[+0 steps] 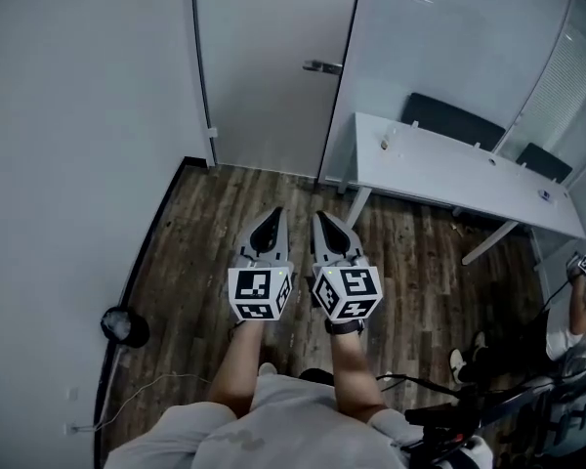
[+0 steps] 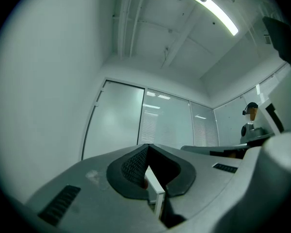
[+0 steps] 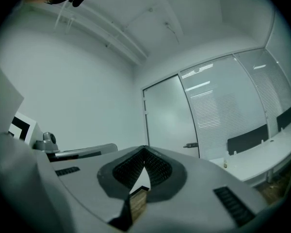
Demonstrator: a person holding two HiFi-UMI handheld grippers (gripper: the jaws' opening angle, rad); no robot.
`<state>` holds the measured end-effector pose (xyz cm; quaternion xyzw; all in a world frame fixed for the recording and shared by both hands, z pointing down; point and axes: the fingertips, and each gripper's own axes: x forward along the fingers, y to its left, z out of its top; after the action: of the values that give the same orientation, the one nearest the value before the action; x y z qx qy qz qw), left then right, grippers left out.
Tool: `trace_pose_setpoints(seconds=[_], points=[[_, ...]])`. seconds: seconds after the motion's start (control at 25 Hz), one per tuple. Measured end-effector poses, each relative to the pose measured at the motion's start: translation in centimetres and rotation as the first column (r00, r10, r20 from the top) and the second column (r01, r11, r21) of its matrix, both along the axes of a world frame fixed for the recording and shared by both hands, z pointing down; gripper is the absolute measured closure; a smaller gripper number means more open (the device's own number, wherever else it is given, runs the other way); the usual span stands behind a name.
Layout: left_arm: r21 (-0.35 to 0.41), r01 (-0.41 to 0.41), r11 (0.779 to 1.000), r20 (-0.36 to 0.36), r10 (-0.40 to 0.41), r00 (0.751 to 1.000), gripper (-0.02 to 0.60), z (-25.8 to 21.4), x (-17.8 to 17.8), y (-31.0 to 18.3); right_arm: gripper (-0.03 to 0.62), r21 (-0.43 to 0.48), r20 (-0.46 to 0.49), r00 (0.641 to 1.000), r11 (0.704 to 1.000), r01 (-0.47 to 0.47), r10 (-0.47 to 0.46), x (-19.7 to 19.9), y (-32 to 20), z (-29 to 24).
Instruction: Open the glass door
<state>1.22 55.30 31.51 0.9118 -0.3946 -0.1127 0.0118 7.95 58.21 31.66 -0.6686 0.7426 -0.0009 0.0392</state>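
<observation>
Nearest, at the bottom of the head view: two bare forearms (image 1: 236, 364) reaching forward side by side. At their ends, the grey left gripper (image 1: 271, 215) and the grey right gripper (image 1: 328, 219), close together but not touching, each with a black-and-white marker cube at its rear. Left jaws shut tip to tip, gripping nothing. Right jaws likewise pressed together, nothing held.

Below and ahead: dark wood-plank floor (image 1: 200, 262), with open room from the jaws up to the threshold. On the left, bounded by a plain white wall (image 1: 68, 115) with a black line along its foot. Against that wall, a small round black object (image 1: 125, 325) with a thin cable trailing from it, kind unclear.

On the right: a long white worktop (image 1: 469, 174) on slanted white legs, its left end near the doorway, narrowing the floor there. On it, near the left end, a small pale bottle-like container (image 1: 386, 142), contents too small to tell. Behind the worktop, two black chair backs (image 1: 454, 120). At the far right edge, part of another person (image 1: 581, 311) in a white top.

Farthest, straight ahead: the tall frosted glass door (image 1: 264, 66), shut in its frame, with a dark strip down its left edge and a dark lever handle (image 1: 322, 66) at its right edge, well apart from both grippers. Right of it, a frosted glass partition (image 1: 439, 27) with blinds.
</observation>
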Motion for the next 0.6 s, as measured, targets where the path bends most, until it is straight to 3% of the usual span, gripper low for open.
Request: trace_pose_setpoints(seconds=[0.12,0.36,0.6], points=[[-0.018,0.023,1.000,-0.008,-0.023,1.000,0.581,0.9,-1.1,-2.9,0.592,-0.027,-0.019,0.999,0.999,0.039,-0.040,-1.7,-3.3,0.9],[-0.040,0.047,0.998,-0.004,-0.047,0.999,0.581,1.7,0.2,-9.5,0.592,-0.036,-0.021,0.997,0.996,0.076,-0.077,-0.4,-10.1,1.3],[-0.028,0.061,0.998,0.015,-0.061,0.998,0.581,1.2,5.9,-18.9,0.592,-0.016,-0.030,0.991,0.991,0.130,-0.130,4.0,-19.5,0.9]])
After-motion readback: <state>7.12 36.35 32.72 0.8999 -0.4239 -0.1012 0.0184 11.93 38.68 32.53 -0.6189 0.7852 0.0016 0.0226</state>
